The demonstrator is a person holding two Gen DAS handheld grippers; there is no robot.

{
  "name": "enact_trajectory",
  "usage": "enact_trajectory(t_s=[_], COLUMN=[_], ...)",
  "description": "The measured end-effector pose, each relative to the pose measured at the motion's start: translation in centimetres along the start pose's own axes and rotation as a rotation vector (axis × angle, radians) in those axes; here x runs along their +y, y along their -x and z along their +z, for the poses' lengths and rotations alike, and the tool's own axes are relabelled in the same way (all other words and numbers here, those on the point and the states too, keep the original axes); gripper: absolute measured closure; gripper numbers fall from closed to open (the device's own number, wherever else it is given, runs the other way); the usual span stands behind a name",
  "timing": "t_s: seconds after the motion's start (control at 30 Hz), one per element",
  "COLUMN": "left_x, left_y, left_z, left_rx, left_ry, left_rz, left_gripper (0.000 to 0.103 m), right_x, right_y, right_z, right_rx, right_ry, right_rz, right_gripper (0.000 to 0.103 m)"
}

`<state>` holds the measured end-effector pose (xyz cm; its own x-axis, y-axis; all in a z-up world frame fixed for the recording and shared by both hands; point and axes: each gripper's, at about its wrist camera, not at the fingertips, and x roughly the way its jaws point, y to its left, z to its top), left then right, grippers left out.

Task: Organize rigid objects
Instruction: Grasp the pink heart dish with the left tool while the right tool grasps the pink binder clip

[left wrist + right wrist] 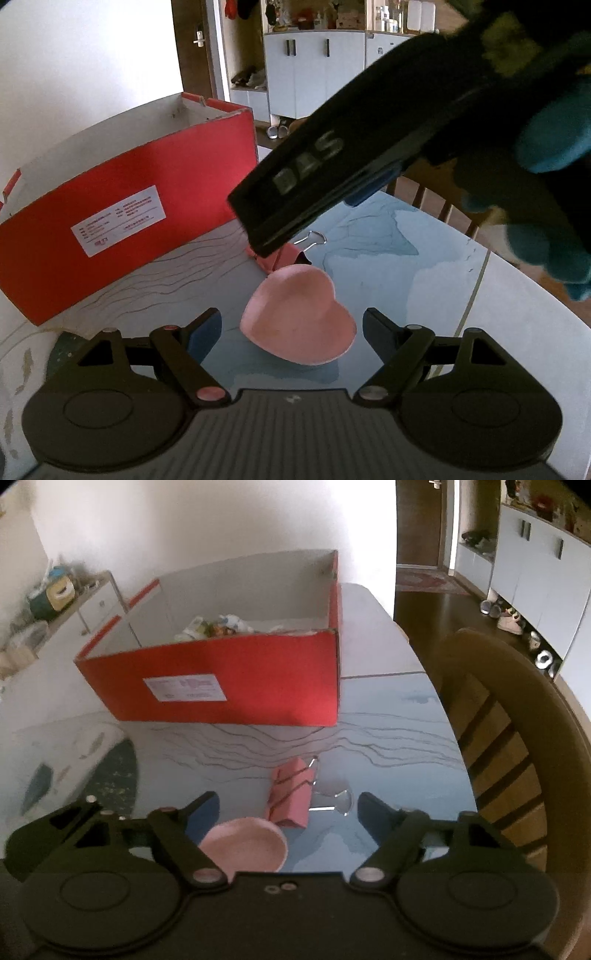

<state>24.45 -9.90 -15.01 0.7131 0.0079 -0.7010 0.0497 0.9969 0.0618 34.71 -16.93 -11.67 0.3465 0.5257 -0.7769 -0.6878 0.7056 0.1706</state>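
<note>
Your right gripper (286,808) has its jaws spread wide, and nothing is in them. The pink binder clip (290,797) lies on the table (388,738) right between and just past the tips, with its long side pointing away from you toward the red box (236,686). Your left gripper (291,328) is spread wide too and holds nothing. The pink heart dish (299,317) sits between its tips, so each hand looks near its own thing.

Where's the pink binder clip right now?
The pink binder clip lies on the table just beyond the pink heart-shaped dish, in front of the red box.
</note>
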Motion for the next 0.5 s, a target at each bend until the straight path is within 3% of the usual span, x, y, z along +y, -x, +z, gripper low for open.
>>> enact_trajectory(t_s=[0.37,0.5], left_x=[0.3,0.3], left_y=[-1.1,-1.4], left_z=[-0.9,-1.0], left_rx=[-0.011,-0.015], left_ry=[0.004,-0.005], left_rz=[-0.005,-0.002], left_gripper=[0.019,0.019], right_x=[1.3,1.6], right_y=[-3.5,-4.3], right_z=[0.8,0.7], right_rx=[0.079,0.096], right_ry=[0.078,0.097], right_rz=[-0.017,-0.034], right_gripper=[0.042,0.055])
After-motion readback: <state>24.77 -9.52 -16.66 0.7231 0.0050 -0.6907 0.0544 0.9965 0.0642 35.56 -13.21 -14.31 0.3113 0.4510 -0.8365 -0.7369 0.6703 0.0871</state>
